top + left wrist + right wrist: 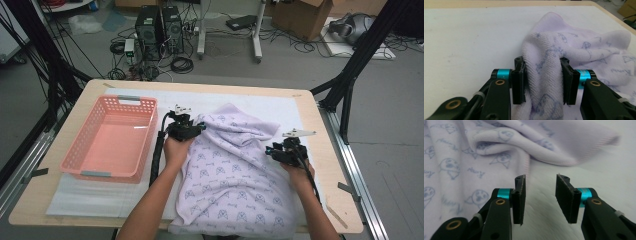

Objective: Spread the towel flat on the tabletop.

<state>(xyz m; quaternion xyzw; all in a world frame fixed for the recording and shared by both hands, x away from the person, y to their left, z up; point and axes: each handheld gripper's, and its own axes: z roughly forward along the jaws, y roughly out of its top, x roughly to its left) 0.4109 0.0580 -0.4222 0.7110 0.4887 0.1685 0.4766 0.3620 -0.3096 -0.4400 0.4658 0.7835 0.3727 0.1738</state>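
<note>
Forearms come in from the bottom of the high view, each hand carrying a gripper over a lilac towel printed with small cat faces. It lies rumpled across the white mat on the table, its near edge hanging off the front, its far part bunched into a fold. A pink basket stands just to its left, with nothing in it.

In the left gripper view, the left gripper has a thick fold of the towel's left edge between its jaws — the pads press on the cloth on both sides, so it pinches the fold. The right gripper stands spread with nothing between its jaws; in its own view the towel's hem lies just beyond and to the left of the pads, bare mat under them.

Judging by this, the work in hand is folding or gathering the towel, and the step is taking hold of its edges — one side caught, the other not yet. The next move calls for the right gripper to reach the towel's right edge and close on it, catching enough thickness that the terry cloth does not slip out.
</note>
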